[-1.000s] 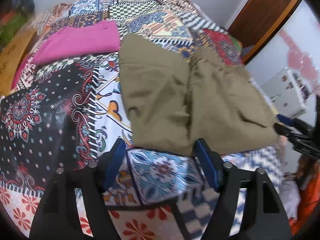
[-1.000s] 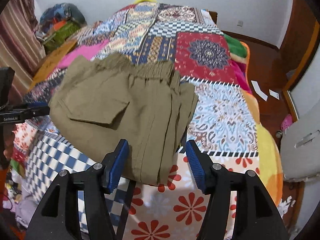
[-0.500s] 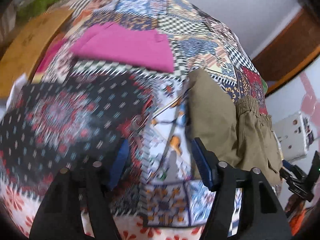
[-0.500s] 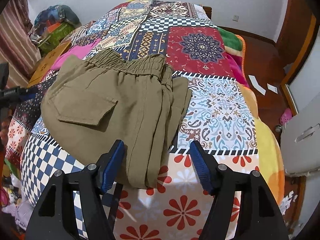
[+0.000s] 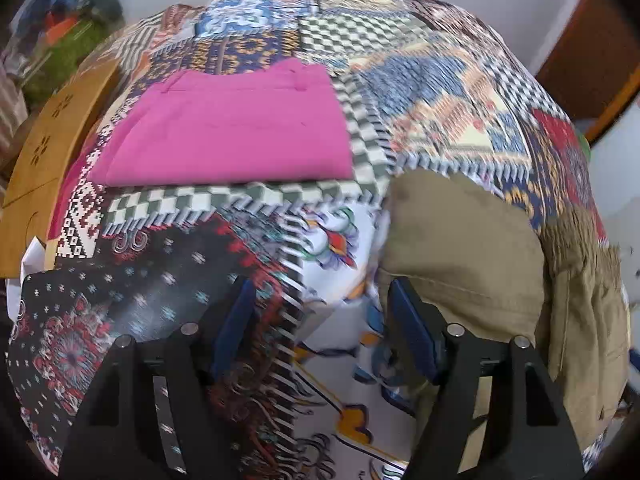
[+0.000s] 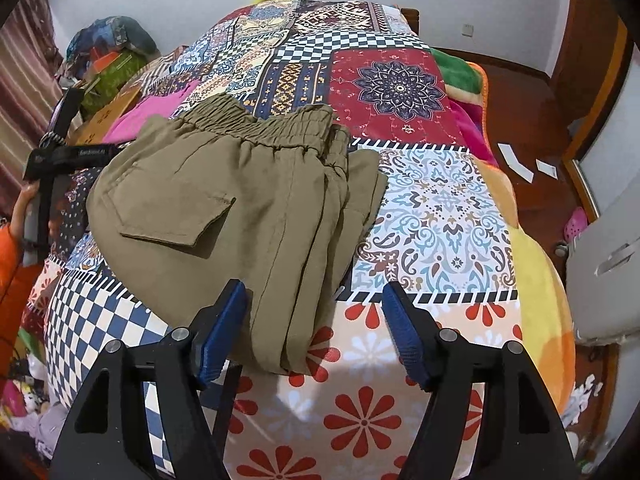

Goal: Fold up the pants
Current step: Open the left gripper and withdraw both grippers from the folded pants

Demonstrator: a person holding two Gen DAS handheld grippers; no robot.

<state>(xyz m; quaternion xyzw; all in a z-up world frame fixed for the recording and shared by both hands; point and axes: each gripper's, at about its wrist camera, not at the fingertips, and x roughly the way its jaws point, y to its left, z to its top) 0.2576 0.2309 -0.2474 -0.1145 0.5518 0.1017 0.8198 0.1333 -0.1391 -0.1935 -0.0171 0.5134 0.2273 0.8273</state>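
Olive-khaki pants (image 6: pixel 224 208) lie folded on the patchwork bedspread, elastic waistband at the far side, back pocket facing up. They also show at the right of the left wrist view (image 5: pixel 472 264). My right gripper (image 6: pixel 316 332) is open and empty, just short of the near edge of the pants. My left gripper (image 5: pixel 320 332) is open and empty over the bedspread, left of the pants; its right finger (image 5: pixel 412 336) is close to their corner. The left gripper also shows at the left of the right wrist view (image 6: pixel 60 152).
Folded pink pants (image 5: pixel 232 136) lie farther back on the bedspread (image 6: pixel 432 216). A wooden board (image 5: pixel 44 148) stands at the bed's left side. Piled clutter (image 6: pixel 112 52) sits beyond. A white cabinet (image 6: pixel 608 272) stands at the right, with papers (image 6: pixel 520 164) on the floor.
My left gripper has swung left, away from the khaki pants toward the pink ones. My right gripper has drawn back slightly. The pants lie still.
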